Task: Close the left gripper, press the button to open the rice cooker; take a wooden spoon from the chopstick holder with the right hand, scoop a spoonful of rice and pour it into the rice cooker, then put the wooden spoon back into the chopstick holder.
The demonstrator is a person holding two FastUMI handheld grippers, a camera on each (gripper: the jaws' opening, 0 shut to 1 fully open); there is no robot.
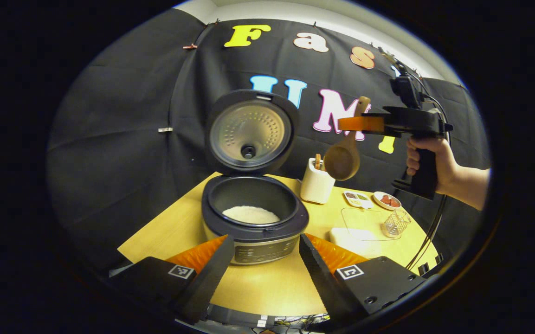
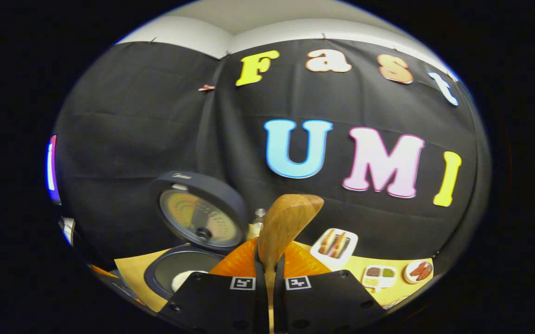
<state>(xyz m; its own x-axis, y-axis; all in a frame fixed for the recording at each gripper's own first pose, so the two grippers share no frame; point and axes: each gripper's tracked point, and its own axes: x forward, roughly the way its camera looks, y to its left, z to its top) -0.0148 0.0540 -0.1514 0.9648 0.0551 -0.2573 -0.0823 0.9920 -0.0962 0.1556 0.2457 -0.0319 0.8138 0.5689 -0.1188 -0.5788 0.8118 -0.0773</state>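
Observation:
The rice cooker [image 1: 253, 227] stands on the wooden table with its lid [image 1: 248, 132] raised, and white rice [image 1: 251, 214] lies in the pot. My left gripper [image 1: 262, 262] is open, low in front of the cooker and holding nothing. To the right, a hand holds my right gripper [image 1: 364, 124] up in the air, shut on a wooden spoon [image 1: 343, 160] whose bowl hangs just above the white chopstick holder [image 1: 317, 184]. In the right gripper view the spoon [image 2: 286, 225] rises from between the shut fingers of my right gripper [image 2: 269, 278], with the cooker [image 2: 174, 271] at lower left and the holder [image 2: 334, 244] to the right.
Two small dishes [image 1: 359, 199] [image 1: 386, 200] sit right of the holder. Nearer stand a clear container [image 1: 364, 225] and a small glass cup [image 1: 396, 222]. A cable hangs from the right gripper's handle. The table [image 1: 267, 287] ends just behind my left fingers.

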